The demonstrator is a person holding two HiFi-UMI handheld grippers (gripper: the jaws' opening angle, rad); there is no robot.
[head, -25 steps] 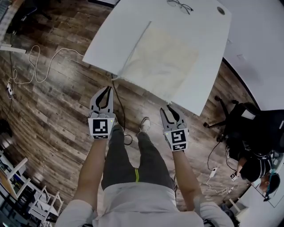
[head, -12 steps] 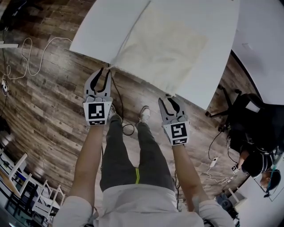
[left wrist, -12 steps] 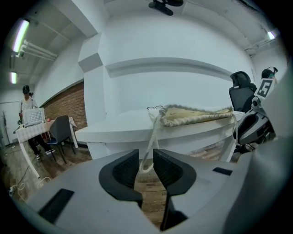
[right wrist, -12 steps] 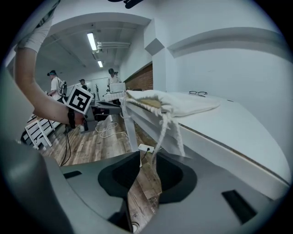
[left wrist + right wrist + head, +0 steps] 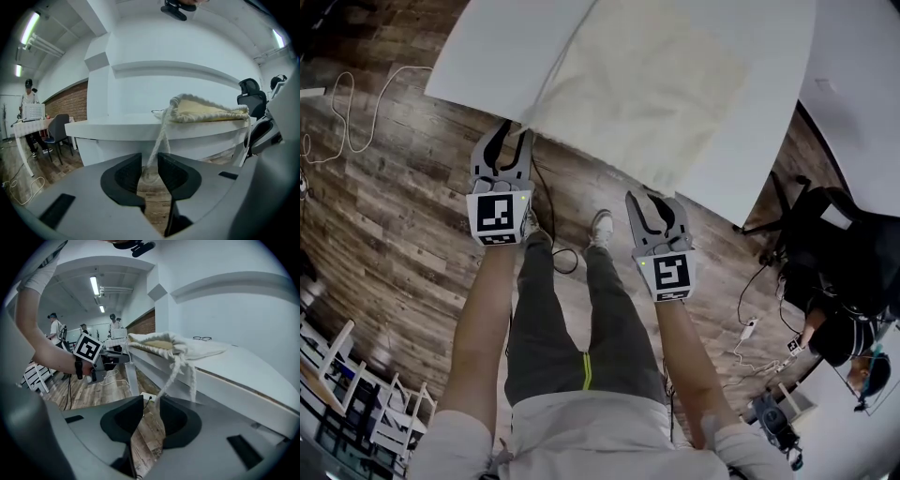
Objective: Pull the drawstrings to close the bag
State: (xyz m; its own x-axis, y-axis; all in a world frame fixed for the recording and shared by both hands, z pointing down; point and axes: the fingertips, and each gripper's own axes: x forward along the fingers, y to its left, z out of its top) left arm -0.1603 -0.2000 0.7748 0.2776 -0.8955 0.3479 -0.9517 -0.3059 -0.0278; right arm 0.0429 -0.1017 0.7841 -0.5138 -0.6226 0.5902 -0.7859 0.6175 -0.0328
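Wood plank floor at far left, well below the work.

Your left gripper sits just off the near-left corner of the bag, about level with the surface's edge. In the left gripper view its jaws are drawn close, with only a slim gap between them. The left drawstring, a white braided cord, slants down from the bag's puckered corner. Its looped end fills that gap and is pinched there.

The flat cream cloth bag lies on the white tabletop surface. Its drawstring hem runs along the near edge, facing you. The hem is gathered at both corners. The mouth between them is not fully drawn in, and a yellowish inside shows in the right gripper view.

Your right gripper is at the bag's near-right corner, again just off the surface's edge. Its jaws are equally close. The right drawstring, the same white cord, runs on a slant from the corner knot down to the jaw tips and is held there. A second strand hangs straight down beside it, loose. Floor shows through the rest of the gap.

A pair of thin-framed spectacles rests on the surface beyond the bag. A black office chair stands on the floor at far right, well apart from the bag.
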